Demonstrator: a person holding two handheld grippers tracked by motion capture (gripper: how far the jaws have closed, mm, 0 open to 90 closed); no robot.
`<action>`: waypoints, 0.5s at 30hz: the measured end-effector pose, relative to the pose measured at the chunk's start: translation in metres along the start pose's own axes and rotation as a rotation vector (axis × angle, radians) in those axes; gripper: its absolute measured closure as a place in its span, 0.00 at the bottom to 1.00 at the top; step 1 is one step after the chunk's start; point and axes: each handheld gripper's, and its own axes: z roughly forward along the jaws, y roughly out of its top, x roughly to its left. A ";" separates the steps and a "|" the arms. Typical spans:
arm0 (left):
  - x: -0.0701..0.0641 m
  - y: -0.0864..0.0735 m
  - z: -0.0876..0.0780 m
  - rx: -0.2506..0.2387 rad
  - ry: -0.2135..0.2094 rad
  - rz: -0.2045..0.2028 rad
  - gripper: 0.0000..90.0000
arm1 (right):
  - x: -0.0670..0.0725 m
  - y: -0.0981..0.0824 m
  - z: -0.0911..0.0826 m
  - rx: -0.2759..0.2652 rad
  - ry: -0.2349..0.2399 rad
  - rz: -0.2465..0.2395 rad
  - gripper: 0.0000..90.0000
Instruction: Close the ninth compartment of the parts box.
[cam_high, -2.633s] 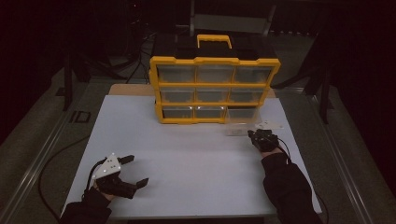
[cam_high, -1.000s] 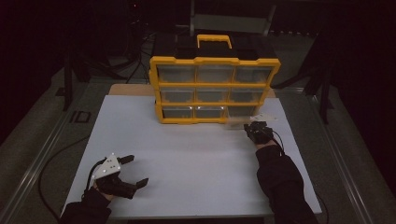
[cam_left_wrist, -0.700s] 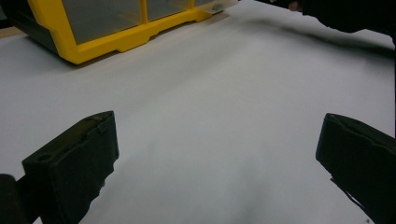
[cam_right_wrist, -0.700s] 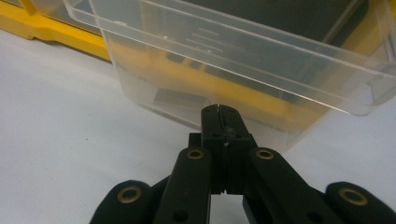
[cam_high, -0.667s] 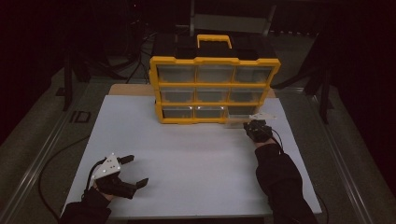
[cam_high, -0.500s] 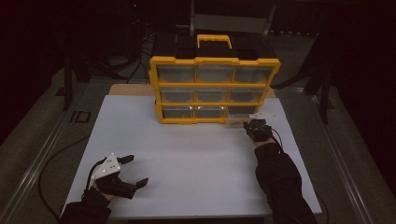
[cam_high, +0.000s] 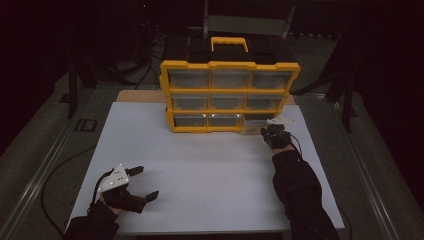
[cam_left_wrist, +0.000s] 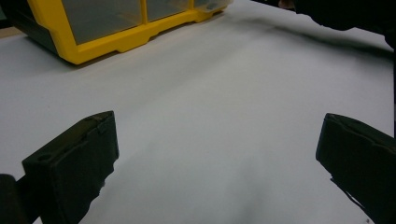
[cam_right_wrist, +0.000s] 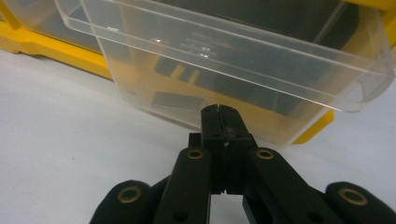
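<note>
A yellow drawer cabinet (cam_high: 230, 95) with a black top and clear drawers stands at the back of the white table (cam_high: 210, 165). Its bottom-right clear drawer (cam_high: 255, 126) sticks partly out. My right gripper (cam_high: 267, 131) is shut, and its tips meet the lower front wall of that drawer (cam_right_wrist: 243, 60), with nothing between the jaws (cam_right_wrist: 218, 112). Through the clear wall I see the yellow frame (cam_right_wrist: 42, 44) behind. My left gripper (cam_high: 145, 183) rests near the table's front left corner, open wide and empty (cam_left_wrist: 215, 158), facing the cabinet (cam_left_wrist: 116, 32).
The person's dark right sleeve (cam_high: 300, 190) lies along the table's right side. A cable (cam_high: 55, 175) trails off the left edge. Dark stands and cables surround the table beyond the cabinet.
The right hand and its shut gripper have shifted toward the cabinet, and the clear drawer sticks out less than before. The left gripper has stayed in place.
</note>
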 end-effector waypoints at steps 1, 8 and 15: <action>0.000 0.000 0.000 0.000 -0.001 0.000 0.00 | 0.000 0.000 0.000 0.001 -0.003 0.000 1.00; 0.000 0.000 0.000 -0.003 -0.002 -0.001 0.00 | -0.002 0.004 0.004 0.005 -0.014 0.006 1.00; 0.000 0.000 0.000 0.001 -0.001 0.004 0.00 | -0.003 0.007 0.008 0.012 -0.019 0.006 1.00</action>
